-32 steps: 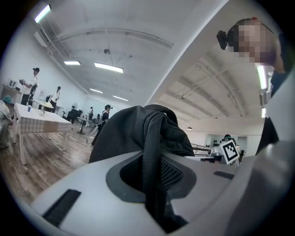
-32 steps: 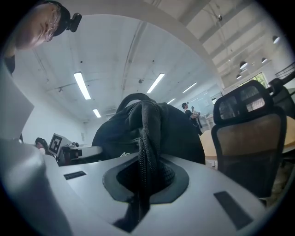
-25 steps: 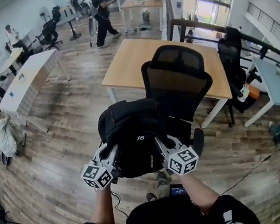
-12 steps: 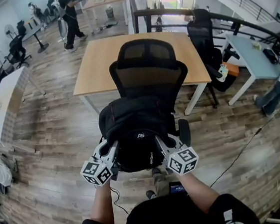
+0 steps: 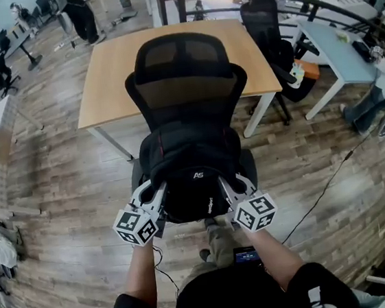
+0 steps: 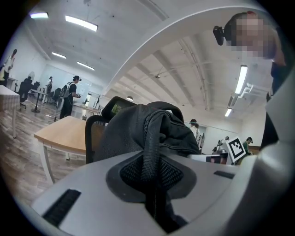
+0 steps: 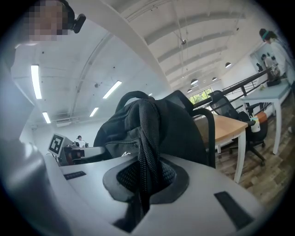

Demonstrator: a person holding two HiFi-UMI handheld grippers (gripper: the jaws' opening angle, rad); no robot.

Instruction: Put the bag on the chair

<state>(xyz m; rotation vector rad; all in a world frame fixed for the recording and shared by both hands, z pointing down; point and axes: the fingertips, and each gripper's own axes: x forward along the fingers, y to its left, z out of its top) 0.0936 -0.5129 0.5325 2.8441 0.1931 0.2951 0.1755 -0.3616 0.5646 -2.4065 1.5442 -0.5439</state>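
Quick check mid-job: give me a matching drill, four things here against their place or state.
1 bag
2 chair
3 table
4 left gripper

a light wooden top, beyond the chair
b shut on a strap
c black, held in front of the chair back
d mesh back, between bag and table

Pairs: 1-c, 2-d, 3-a, 4-b

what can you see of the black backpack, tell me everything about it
The backpack is black woven fabric, soft and bulging, with a small white logo low on its face. It hangs upright before the mesh backrest of the office chair, above the seat; whether it touches the seat is unclear. The left gripper and right gripper each clamp one of its straps.
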